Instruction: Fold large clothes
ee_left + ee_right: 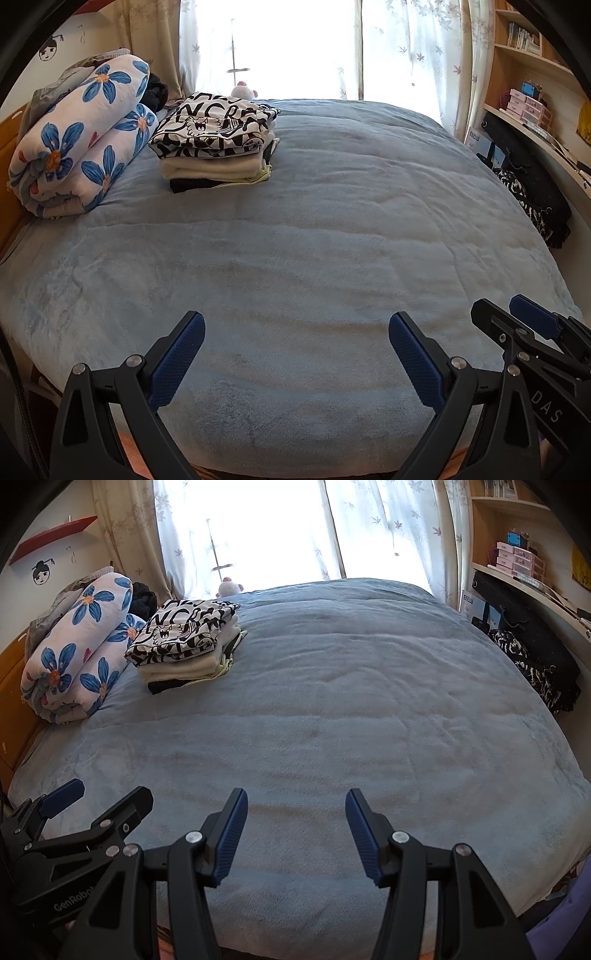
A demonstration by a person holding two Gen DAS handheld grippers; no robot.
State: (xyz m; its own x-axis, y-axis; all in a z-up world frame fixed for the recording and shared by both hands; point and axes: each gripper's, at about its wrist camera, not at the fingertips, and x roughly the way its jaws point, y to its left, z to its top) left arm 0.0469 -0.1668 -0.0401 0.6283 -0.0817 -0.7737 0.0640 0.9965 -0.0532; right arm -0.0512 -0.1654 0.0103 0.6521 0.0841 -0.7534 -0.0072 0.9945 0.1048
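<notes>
A stack of folded clothes (218, 146) (186, 642), topped by a black-and-white printed garment, lies at the far left of the blue-grey bed cover (314, 240) (332, 709). My left gripper (296, 326) hovers open over the near edge of the bed with nothing between its blue pads. My right gripper (296, 805) is beside it on the right, also open and holding nothing. Each gripper shows at the edge of the other's view: the right gripper (513, 314) in the left wrist view, the left gripper (107, 794) in the right wrist view. A dark patterned garment (532, 201) (532, 668) hangs off the right side of the bed.
A rolled quilt with blue flowers (81, 140) (77, 646) lies along the wooden headboard on the left. A small plush toy (243, 90) (229, 589) sits by the curtained window. A desk with shelves and small drawers (528, 107) (517, 559) runs along the right.
</notes>
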